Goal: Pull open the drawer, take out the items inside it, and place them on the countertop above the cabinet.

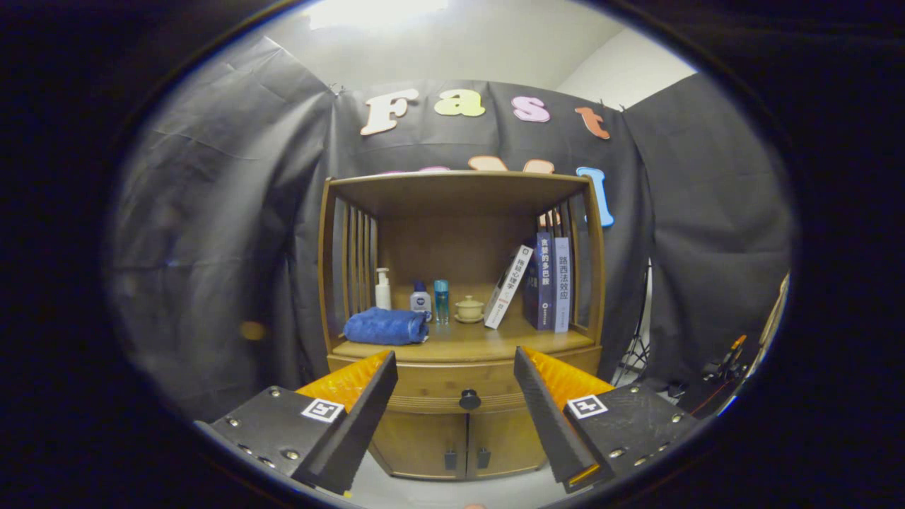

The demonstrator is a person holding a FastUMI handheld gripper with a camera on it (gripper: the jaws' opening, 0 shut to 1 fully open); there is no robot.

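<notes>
The gripper (456,367) is spread wide, its two fingers well apart and holding nothing, touching nothing. Between them, a little beyond the tips, sits the round dark knob (469,399) of the drawer (456,389), which is closed flush in the front of a wooden cabinet (459,318). What lies inside the drawer cannot be seen. Below the drawer are two cabinet doors (463,442), each with a small dark pull, both shut.

Above the drawer is the worktop (481,339), a wooden surface set in an open alcove with slatted sides and a wooden roof over it. On its left part lies a folded blue towel (387,326). Behind the towel stands a white pump bottle (382,288), then a small bottle with a dark cap (421,300), then a slim light-blue bottle (441,300). Near the middle is a small lidded cup on a saucer (469,309). To the right a white book (508,286) leans against two upright books (553,284) that stand next to the right slats.

The cabinet stands on a pale floor (452,491) against the booth's black cloth wall (233,233), with a light ceiling (459,42) above. Off to the right, a tripod stand (636,353) and some dark gear (721,367) sit by the cloth.
</notes>
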